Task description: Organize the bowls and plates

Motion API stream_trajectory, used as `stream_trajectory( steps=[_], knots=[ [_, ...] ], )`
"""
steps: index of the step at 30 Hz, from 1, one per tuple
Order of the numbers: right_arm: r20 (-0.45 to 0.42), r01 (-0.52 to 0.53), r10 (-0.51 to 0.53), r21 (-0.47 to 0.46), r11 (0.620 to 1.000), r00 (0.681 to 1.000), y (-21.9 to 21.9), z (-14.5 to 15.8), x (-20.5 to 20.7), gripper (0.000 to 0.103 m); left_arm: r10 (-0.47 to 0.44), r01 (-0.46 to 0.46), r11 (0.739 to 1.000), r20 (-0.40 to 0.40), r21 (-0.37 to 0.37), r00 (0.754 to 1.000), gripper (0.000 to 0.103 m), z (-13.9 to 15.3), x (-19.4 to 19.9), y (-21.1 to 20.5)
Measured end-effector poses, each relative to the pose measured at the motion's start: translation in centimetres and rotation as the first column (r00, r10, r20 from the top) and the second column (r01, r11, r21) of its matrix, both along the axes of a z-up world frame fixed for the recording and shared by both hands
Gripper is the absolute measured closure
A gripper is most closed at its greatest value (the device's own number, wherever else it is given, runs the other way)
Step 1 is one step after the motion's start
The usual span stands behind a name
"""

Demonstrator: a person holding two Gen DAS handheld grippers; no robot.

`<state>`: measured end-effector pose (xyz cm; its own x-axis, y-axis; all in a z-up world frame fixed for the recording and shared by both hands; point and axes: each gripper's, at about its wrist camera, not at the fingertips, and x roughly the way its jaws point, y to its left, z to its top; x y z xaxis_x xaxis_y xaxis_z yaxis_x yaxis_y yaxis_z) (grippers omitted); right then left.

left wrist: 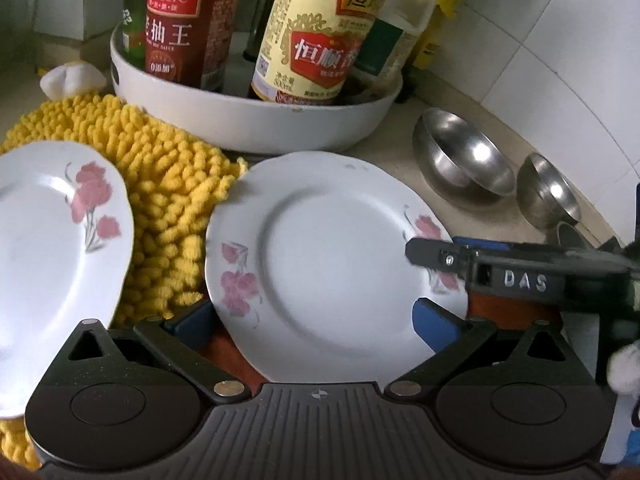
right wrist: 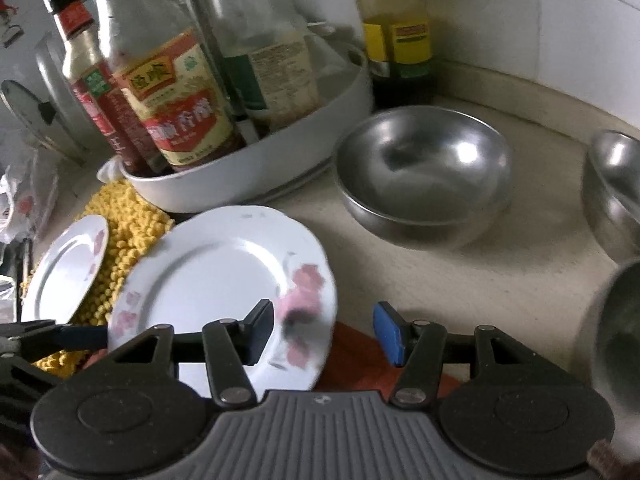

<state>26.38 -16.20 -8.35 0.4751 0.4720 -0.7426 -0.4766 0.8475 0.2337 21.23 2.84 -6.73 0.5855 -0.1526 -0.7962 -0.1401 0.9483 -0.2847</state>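
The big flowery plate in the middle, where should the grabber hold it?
On its thin near rim, coming in low from the front. The plate is flat and far wider than the open left gripper, so only the edge fits between the fingers. It appears tilted, its far rim propped on the yellow mat, so a finger could probably slip beneath the near edge.

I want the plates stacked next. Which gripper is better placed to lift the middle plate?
Right, probably. The right gripper is open astride the plate's rim; the left gripper is open around its near edge.
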Motion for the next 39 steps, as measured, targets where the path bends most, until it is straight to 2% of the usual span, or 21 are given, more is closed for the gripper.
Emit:
stream_trajectory(
  steps=[4, 8, 11, 14, 18, 21, 27, 39],
  knots=[
    [-0.006, -0.045, 0.046, 0.043, 0.998, 0.999, 0.9, 0.0, 0.2, 0.049, 0.008, -0.008, 1.0, 0.011, 0.006, 1.0, 0.0, -0.2, 1.0, 0.2],
    [0.0, -0.028, 0.028, 0.056, 0.998, 1.0, 1.0, 0.0, 0.7, 0.051, 0.003, -0.004, 1.0, 0.028, 0.03, 1.0, 0.0, -0.6, 1.5, 0.1],
    [0.017, -0.045, 0.045, 0.025, 0.999, 0.999, 1.2, 0.1, 0.9, 0.054, 0.014, -0.014, 1.0, 0.019, 0.021, 1.0, 0.0, -0.5, 1.7, 0.0],
    [-0.004, -0.023, 0.023, 0.023, 0.999, 1.0, 1.2, 0.2, 1.0, 0.057, 0.016, -0.016, 1.0, 0.002, 0.005, 1.0, 0.0, -0.2, 1.7, 0.0],
    [-0.033, -0.002, 0.003, 0.028, 1.0, 0.999, 0.5, 0.4, 0.3, 0.057, -0.006, 0.005, 0.999, 0.018, 0.032, 1.0, 0.001, 0.1, 0.7, -0.6],
    [-0.026, -0.007, 0.008, 0.027, 1.0, 1.0, 0.0, 0.5, -0.4, 0.057, -0.007, 0.007, 0.999, -0.002, 0.039, 1.0, 0.0, -0.4, 1.2, -0.6],
    [-0.015, -0.003, 0.004, 0.025, 1.0, 1.0, 0.3, 0.3, -0.1, 0.06, -0.001, 0.001, 0.999, 0.01, 0.053, 1.0, 0.001, -0.5, 1.5, -0.6],
    [-0.037, 0.042, -0.039, 0.078, 0.996, 0.999, -0.3, 1.3, -0.3, 0.062, 0.013, -0.017, 0.997, 0.051, 0.077, 0.999, 0.001, 1.6, 1.1, -0.8]
  ],
)
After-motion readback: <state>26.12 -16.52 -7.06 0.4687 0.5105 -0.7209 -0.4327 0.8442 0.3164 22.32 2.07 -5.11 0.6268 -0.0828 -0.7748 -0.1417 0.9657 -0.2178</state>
